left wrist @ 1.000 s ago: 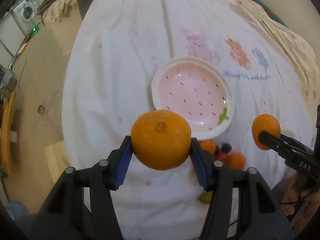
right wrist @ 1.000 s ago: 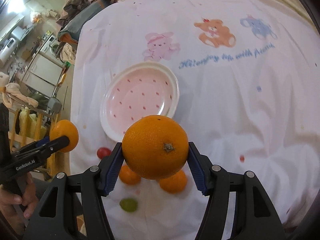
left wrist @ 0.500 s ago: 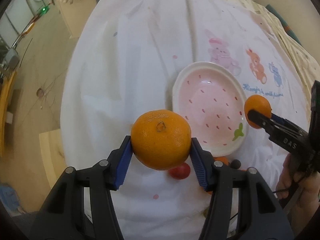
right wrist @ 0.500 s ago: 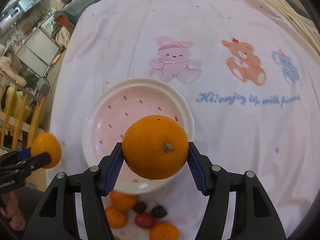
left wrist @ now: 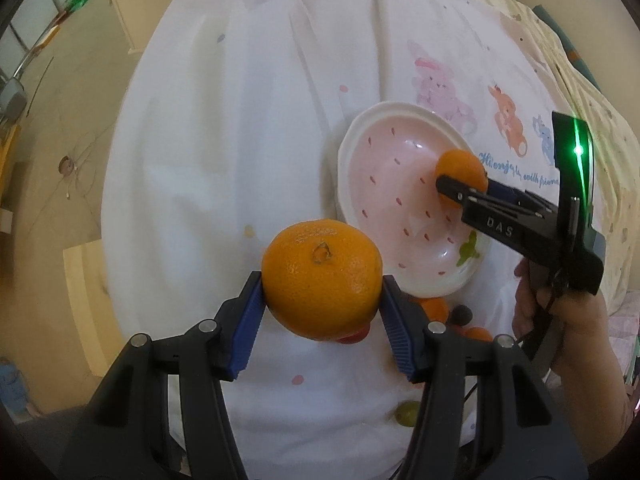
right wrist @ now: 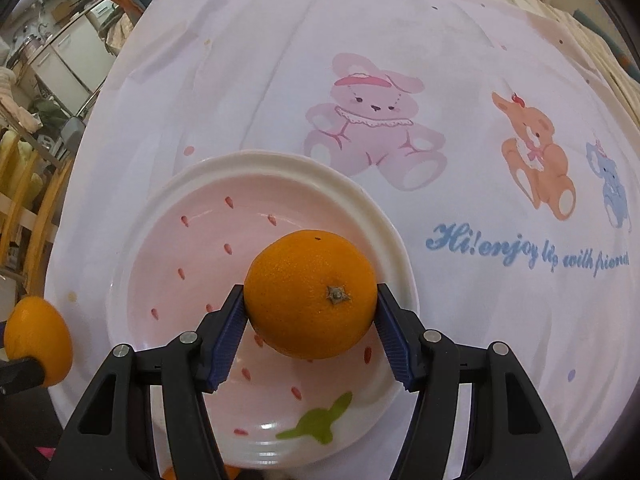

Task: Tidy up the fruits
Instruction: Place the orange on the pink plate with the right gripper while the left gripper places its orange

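Observation:
A pink strawberry-print plate (left wrist: 362, 140) (right wrist: 192, 216) lies on the white cartoon tablecloth. My left gripper (left wrist: 322, 308) is shut on an orange (left wrist: 320, 278) and holds it above the cloth just left of the plate's near rim. My right gripper (right wrist: 310, 320) is shut on another orange (right wrist: 310, 294) and holds it over the plate's inside. In the left wrist view the right gripper (left wrist: 460, 184) and its orange (left wrist: 460, 166) hang over the plate's right half. In the right wrist view the left gripper's orange (right wrist: 36, 336) shows at the left edge.
Several small fruits lie on the cloth by the plate's near rim: small oranges (left wrist: 434, 308), a dark one (left wrist: 462, 314), a red one (left wrist: 354, 336) and a green one (left wrist: 406, 426). The table's left edge drops to the floor. Furniture stands far left.
The right gripper has moved forward with its orange, from the plate's near side to over the plate. The left gripper has moved left of the plate with its orange.

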`<act>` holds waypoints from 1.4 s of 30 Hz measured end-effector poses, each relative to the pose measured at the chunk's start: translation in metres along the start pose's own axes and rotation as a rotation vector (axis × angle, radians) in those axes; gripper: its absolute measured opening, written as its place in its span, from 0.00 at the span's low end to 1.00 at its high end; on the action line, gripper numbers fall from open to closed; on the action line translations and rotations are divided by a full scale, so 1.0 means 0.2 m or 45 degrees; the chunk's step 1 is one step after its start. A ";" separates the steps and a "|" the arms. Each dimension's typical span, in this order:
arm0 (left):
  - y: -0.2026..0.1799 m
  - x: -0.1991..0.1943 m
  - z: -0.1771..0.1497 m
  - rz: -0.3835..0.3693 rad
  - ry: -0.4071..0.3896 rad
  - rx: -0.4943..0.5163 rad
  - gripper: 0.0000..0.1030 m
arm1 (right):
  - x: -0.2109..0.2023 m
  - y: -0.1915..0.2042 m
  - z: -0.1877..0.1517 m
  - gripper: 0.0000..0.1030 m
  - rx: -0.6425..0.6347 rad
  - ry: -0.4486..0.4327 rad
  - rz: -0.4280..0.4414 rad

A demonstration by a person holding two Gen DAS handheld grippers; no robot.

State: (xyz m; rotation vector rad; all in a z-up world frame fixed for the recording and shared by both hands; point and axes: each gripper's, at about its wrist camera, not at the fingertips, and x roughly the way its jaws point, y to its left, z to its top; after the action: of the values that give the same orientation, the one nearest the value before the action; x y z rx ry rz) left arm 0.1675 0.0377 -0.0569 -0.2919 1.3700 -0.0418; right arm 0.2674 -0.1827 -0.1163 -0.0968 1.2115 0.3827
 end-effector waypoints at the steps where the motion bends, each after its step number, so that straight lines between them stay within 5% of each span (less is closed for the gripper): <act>1: 0.00 0.00 0.00 -0.003 0.006 -0.005 0.51 | 0.00 0.00 0.00 0.63 -0.004 -0.007 0.001; 12: 0.03 0.03 0.00 0.035 0.001 -0.018 0.51 | -0.01 -0.02 -0.01 0.74 0.036 -0.029 0.084; 22: 0.02 -0.01 0.01 0.066 -0.117 -0.016 0.51 | -0.29 -0.07 -0.10 0.80 0.130 -0.119 0.144; 33: -0.15 -0.02 0.16 0.025 -0.210 0.053 0.51 | -0.58 -0.29 -0.41 0.82 0.502 -0.184 0.193; 42: -0.34 0.15 0.34 0.019 -0.198 0.087 0.51 | -0.57 -0.42 -0.45 0.82 0.609 -0.174 0.193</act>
State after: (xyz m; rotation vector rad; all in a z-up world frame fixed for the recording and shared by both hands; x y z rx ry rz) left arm 0.2493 -0.0213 -0.0590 -0.2229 1.2134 -0.0526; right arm 0.1817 -0.3124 -0.0546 0.4289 1.1488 0.2179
